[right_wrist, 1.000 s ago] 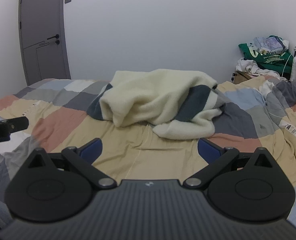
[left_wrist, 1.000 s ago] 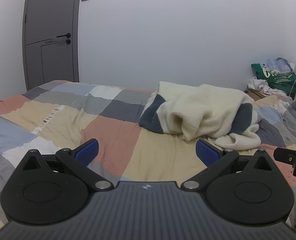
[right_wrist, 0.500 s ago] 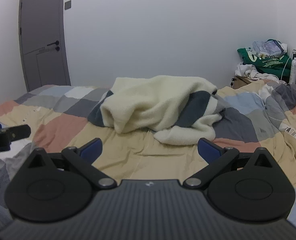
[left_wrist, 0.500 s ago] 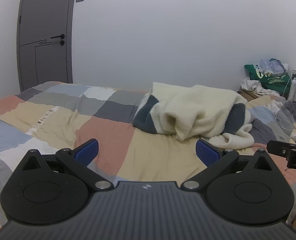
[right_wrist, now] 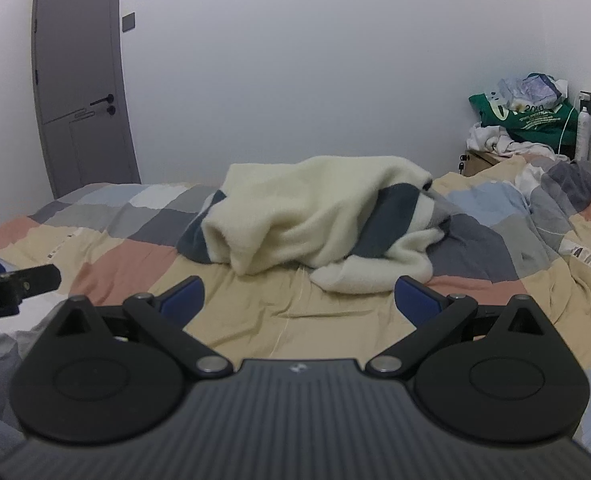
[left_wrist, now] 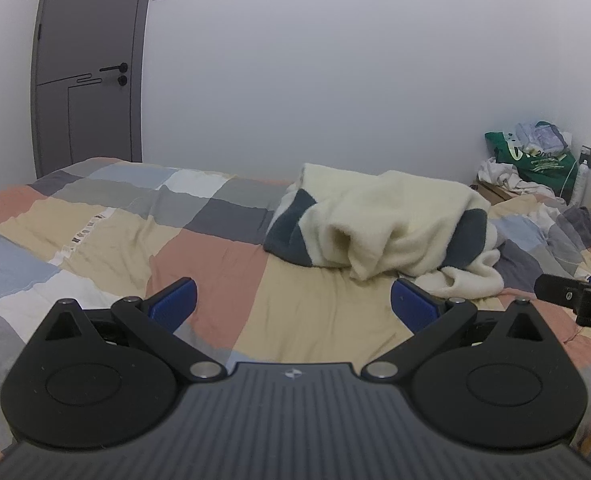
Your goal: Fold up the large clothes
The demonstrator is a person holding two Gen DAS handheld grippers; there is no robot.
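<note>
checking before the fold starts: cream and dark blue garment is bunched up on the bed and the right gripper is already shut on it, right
Not quite. The garment is bunched on the bed, but the right gripper is open and short of it, as the right wrist view shows.

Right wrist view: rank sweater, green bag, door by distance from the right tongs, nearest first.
1. Sweater: crumpled on the bed straight ahead of the open right tongs, nearest.
2. Green bag: far right corner, beyond the bed.
3. Door: far left, past the bed's end. Bag and door are close to call.
</note>
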